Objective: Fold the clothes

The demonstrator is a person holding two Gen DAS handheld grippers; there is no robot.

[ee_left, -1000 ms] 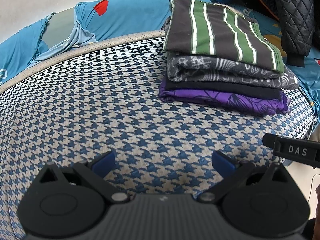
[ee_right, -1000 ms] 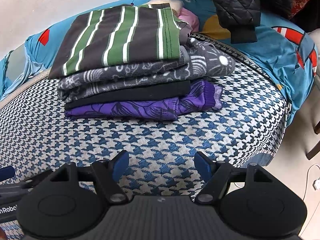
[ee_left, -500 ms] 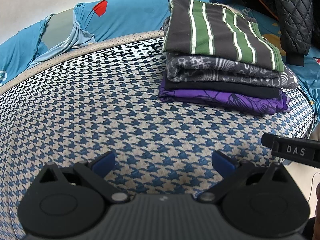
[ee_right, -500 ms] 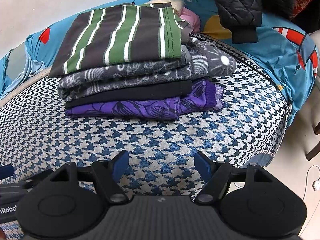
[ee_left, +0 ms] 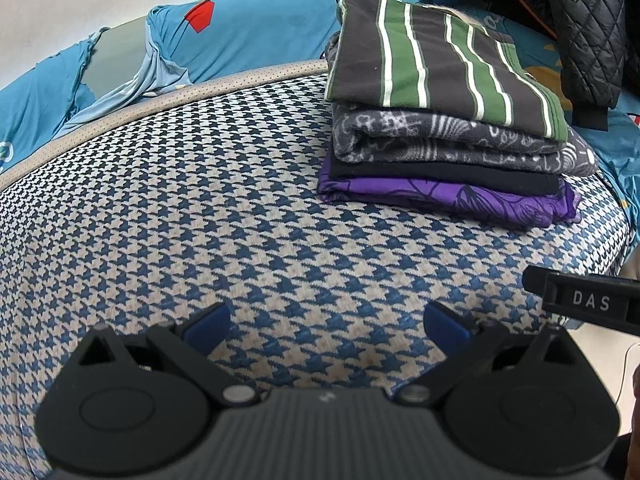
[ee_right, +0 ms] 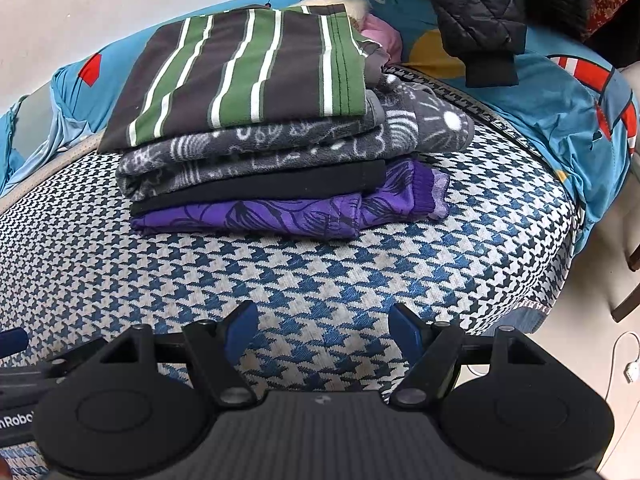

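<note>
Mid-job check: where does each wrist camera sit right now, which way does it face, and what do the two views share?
Left wrist: on the left gripper, low over the houndstooth cover, facing the folded stack ahead-right; its open fingers and the right gripper's tip show.
Right wrist: on the right gripper, facing the stack ahead-left; open fingers show.
Shared: the stack, the cover, the blue sheet, the black quilted jacket.

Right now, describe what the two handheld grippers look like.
The left gripper and right gripper look alike: a matte black ribbed body, two round black discs at the base, black linkage arms with silver pivot pins, and blue pads on the fingertips. Seen from the left camera, the right gripper's side carries white letters "DAS"; part of another white marking shows on the left gripper in the right view.
</note>
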